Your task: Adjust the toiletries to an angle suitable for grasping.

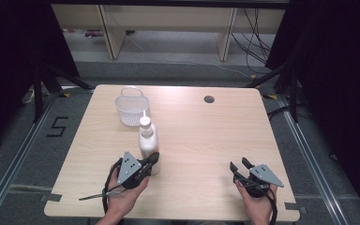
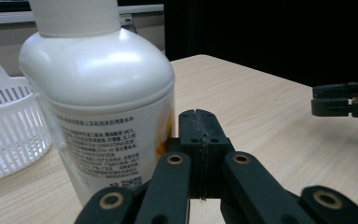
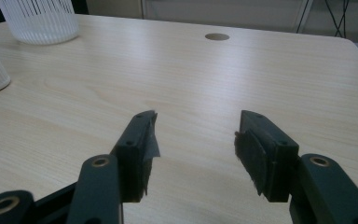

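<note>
While the left hand-held gripper (image 1: 154, 158) rests beside the bottle (image 1: 148, 140), its jaws are pressed fully together with nothing between them; in the left gripper view the closed tips (image 2: 199, 135) sit just right of the bottle's (image 2: 98, 107) labelled wall, close to it or touching, which cannot be told. The bottle stands upright on the worktop (image 1: 206, 140), left of centre, with the white basket (image 1: 132, 107) just behind it. The right hand-held gripper (image 1: 240, 165) lies near the front right corner, well apart from both; its jaws stand wide open and empty, as the right gripper view (image 3: 196, 140) shows.

The step in hand appears to be an approach to the bottle, probably for placing it in the basket. To do it well, the left jaws would first have to open wider than the body, then straddle it low, below the shoulder, where the wall is straight. The smooth plastic may slip, so squeeze squarely across the widest part. A sideways nudge from closed tips could topple the tall bottle; approach level and slowly.
</note>
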A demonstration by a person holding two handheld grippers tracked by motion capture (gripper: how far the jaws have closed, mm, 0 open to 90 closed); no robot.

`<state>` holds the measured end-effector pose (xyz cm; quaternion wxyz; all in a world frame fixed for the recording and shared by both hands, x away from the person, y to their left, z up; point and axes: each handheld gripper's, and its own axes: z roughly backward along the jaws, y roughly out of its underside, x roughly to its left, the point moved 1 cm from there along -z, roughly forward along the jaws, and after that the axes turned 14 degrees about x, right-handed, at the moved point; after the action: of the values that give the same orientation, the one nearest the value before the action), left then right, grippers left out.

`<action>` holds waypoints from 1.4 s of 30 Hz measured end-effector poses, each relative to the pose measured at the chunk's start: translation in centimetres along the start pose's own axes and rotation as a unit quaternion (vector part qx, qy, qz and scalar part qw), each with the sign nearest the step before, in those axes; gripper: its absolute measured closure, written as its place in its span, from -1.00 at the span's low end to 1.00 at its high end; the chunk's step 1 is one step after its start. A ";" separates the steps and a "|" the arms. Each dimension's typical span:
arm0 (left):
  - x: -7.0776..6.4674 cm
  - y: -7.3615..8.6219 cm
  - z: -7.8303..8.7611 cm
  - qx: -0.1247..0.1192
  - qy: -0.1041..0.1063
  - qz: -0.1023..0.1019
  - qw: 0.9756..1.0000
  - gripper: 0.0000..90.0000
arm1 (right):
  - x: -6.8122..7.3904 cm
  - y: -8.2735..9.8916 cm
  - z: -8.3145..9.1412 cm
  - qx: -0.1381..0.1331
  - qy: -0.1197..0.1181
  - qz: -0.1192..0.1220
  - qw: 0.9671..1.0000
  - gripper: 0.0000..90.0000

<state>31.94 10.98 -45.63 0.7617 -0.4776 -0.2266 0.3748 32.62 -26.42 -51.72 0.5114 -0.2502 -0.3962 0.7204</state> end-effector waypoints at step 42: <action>8.0 1.4 2.6 -0.004 -0.108 0.075 0.991 0.99 | 0.1 0.0 0.0 0.001 0.011 0.013 1.000 0.05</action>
<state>34.55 19.14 -45.88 0.7008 -0.4530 -0.2723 0.4790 32.59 -26.35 -51.77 0.5063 -0.2633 -0.3865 0.7246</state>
